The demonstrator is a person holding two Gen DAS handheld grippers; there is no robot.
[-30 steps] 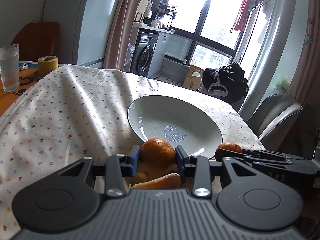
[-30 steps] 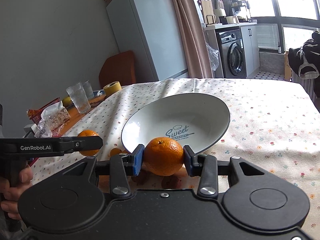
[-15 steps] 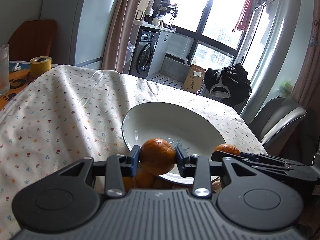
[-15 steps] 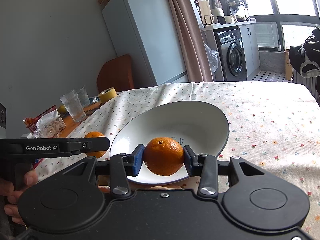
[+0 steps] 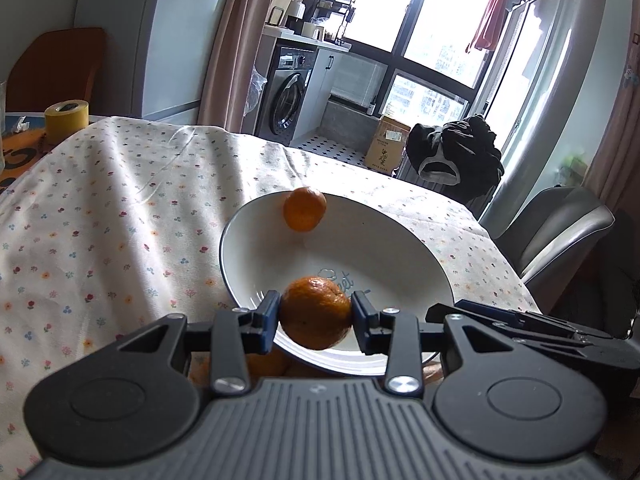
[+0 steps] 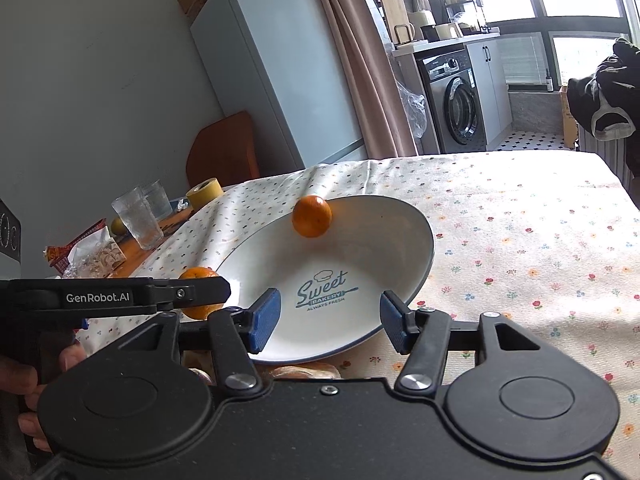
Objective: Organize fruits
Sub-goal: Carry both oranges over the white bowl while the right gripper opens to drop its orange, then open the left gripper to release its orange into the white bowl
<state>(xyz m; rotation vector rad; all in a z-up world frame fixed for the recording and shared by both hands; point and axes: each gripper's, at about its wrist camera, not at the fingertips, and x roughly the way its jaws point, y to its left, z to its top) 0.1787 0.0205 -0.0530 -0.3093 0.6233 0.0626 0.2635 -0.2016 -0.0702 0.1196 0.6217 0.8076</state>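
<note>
A white plate (image 5: 416,256) printed "Sweet Bakery" rests on the flowered tablecloth. My left gripper (image 5: 316,314) is shut on an orange (image 5: 316,312), held over the plate's near rim. A second orange (image 5: 305,209) sits loose against the far rim. In the right wrist view that loose orange (image 6: 312,216) lies beyond my right gripper (image 6: 328,322), which is open over the near side of the plate (image 6: 420,248) with nothing between its blue pads. The left gripper (image 6: 216,292) with its orange (image 6: 198,276) shows at the left. More orange fruit (image 5: 264,364) lies partly hidden under the fingers.
Two glasses (image 6: 138,222), a yellow tape roll (image 6: 205,193) and a snack bag (image 6: 92,252) stand at the table's left end. A grey chair (image 5: 560,228) and a black garment (image 5: 456,152) are past the right edge. A hand (image 6: 24,376) holds the left gripper.
My right gripper has opened and let go of its orange, which now rests at the plate's far rim. Both grippers have moved forward over the plate; the left stays shut on its orange.
</note>
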